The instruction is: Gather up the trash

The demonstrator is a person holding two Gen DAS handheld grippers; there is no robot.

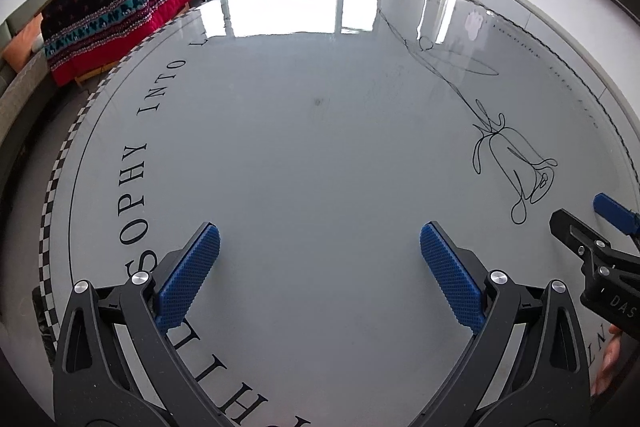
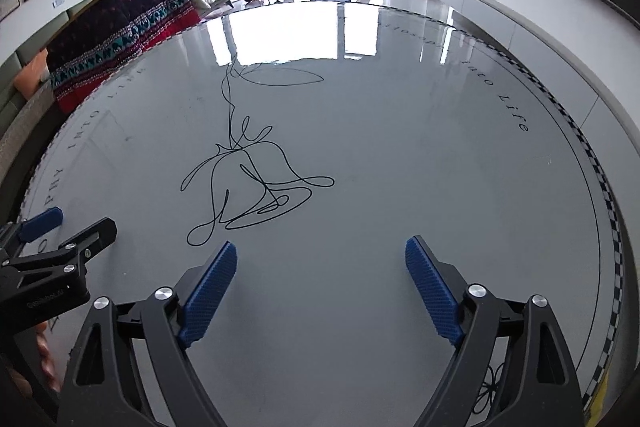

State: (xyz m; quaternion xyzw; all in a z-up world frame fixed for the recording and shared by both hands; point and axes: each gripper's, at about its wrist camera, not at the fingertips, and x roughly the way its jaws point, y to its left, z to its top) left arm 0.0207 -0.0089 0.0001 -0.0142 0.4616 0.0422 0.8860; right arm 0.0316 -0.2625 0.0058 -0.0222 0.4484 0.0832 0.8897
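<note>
Table (image 1: 320, 155) lettering "SOPHY INTO", perhaps "Life" | left tongs (image 1: 320, 267) apart | right tongs (image 2: 320, 291) apart

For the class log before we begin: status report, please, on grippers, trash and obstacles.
Left gripper open, empty. Right gripper open, empty. No trash visible on the round table; only its printed line drawing. Nothing in the way.

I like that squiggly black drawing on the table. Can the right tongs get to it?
Probably yes: the right tongs are open just short of the black line drawing on the round grey table, with nothing between.
</note>
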